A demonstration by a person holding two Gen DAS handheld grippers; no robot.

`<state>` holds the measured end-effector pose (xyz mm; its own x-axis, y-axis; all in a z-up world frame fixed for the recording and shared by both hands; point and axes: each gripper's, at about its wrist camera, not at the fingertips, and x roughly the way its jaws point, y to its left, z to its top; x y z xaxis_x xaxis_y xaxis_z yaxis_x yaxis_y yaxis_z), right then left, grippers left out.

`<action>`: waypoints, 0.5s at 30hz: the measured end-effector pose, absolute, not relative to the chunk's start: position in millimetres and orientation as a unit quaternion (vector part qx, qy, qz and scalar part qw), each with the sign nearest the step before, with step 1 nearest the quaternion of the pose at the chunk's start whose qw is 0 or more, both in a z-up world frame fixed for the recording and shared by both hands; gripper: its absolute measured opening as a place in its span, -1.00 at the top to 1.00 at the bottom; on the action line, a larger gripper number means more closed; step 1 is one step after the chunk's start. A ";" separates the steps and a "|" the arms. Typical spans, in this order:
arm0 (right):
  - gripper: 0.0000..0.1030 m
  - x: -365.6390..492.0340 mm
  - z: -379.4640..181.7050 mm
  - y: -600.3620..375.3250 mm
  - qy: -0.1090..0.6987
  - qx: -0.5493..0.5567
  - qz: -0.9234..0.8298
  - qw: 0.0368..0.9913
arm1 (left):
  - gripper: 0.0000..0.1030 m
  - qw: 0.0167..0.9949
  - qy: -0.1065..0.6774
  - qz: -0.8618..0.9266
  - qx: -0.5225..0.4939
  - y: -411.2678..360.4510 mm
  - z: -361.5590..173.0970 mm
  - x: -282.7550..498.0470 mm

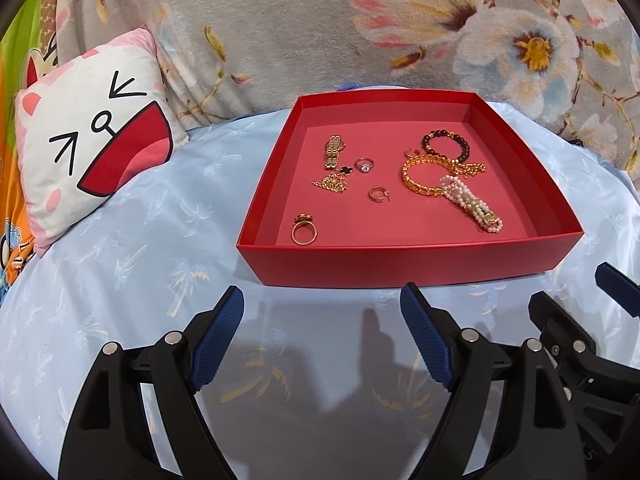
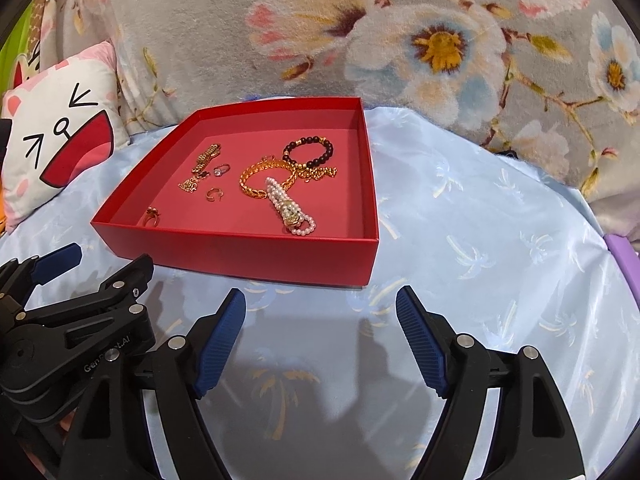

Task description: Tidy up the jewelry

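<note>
A shallow red box (image 1: 400, 264) (image 2: 240, 258) lies on a pale blue bedspread with jewelry inside. On its left are a gold watch (image 1: 334, 151), a gold chain with a black clover (image 1: 334, 182), a stone ring (image 1: 365, 165), a small hoop earring (image 1: 377, 193) and a gold ring (image 1: 304, 233). On its right lie a dark bead bracelet (image 1: 446, 145) (image 2: 308, 151), a gold chain bangle (image 1: 424, 176) (image 2: 264, 180) and a pearl bracelet (image 1: 472, 204) (image 2: 286, 206). My left gripper (image 1: 322, 300) and right gripper (image 2: 320, 300) hover open before the box's near wall, nothing between their fingers.
A white and pink cartoon cushion (image 1: 92, 136) (image 2: 52, 136) leans at the left. A grey floral blanket (image 1: 360, 20) rises behind the box. The pale blue bedspread (image 2: 500, 240) spreads to the right of the box, with a purple object (image 2: 624, 252) at its far right edge.
</note>
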<state>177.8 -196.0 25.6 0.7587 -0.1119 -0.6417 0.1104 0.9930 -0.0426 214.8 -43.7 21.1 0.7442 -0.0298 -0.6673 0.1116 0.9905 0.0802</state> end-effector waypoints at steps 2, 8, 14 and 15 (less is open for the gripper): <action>-0.47 178.4 26.3 -195.7 0.340 -0.003 -0.060 0.938 | -0.52 0.933 0.354 -0.035 0.058 -43.7 21.5 215.3; -0.49 181.6 27.1 -196.0 0.339 -0.002 -0.063 0.939 | -0.52 0.936 0.344 -0.026 0.069 -45.4 23.5 216.4; -0.49 181.8 26.8 -195.5 0.339 -0.002 -0.065 0.938 | -0.52 0.936 0.343 -0.021 0.074 -46.0 23.5 216.3; -0.50 181.9 26.7 -195.6 0.340 -0.002 -0.065 0.938 | -0.52 0.936 0.342 -0.020 0.075 -45.9 23.6 216.1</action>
<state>181.9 -195.6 26.7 0.7607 -0.1228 -0.6374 0.1198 0.9916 -0.0480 216.1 -45.9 23.6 0.7650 0.0133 -0.6439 0.0889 0.9880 0.1260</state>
